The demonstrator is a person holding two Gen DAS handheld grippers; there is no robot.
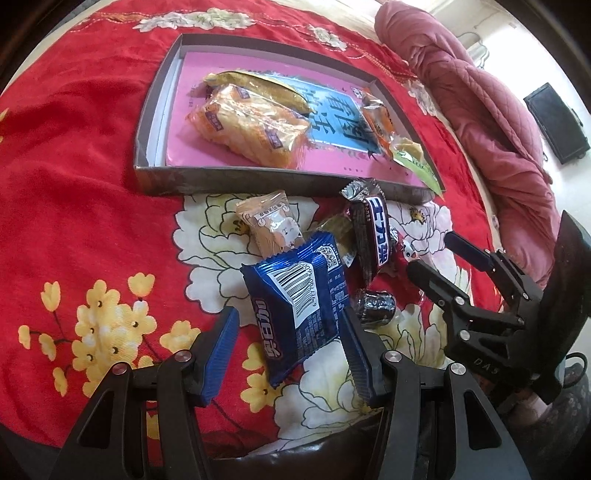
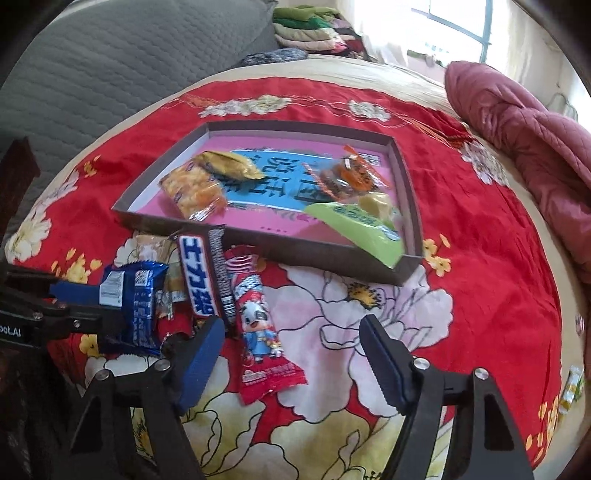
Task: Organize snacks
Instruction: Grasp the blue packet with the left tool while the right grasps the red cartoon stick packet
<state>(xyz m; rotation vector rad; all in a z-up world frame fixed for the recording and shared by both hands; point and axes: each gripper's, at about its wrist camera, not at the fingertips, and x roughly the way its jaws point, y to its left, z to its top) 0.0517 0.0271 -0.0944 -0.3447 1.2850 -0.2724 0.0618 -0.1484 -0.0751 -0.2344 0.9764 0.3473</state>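
Observation:
A shallow box (image 1: 221, 179) (image 2: 402, 266) with a pink floor lies on a red flowered cloth and holds several snacks, among them an orange biscuit pack (image 1: 247, 122) (image 2: 192, 188). In front of it lies a loose pile. My left gripper (image 1: 288, 343) (image 2: 99, 306) is open, its blue pads on either side of a blue foil pack (image 1: 299, 306) (image 2: 136, 306). A dark bar with white lettering (image 1: 369, 236) (image 2: 203, 273), a beige packet (image 1: 269, 229) and a small dark candy (image 1: 373, 308) lie beside it. My right gripper (image 2: 291, 354) (image 1: 439, 258) is open and empty over a red cartoon-cow packet (image 2: 258, 325).
A maroon quilt (image 1: 491, 122) (image 2: 524, 129) is bunched along the right side. A grey cushion (image 2: 122, 55) and folded clothes (image 2: 314, 33) lie beyond the cloth. A small yellow-green packet (image 2: 572, 387) lies at the far right edge.

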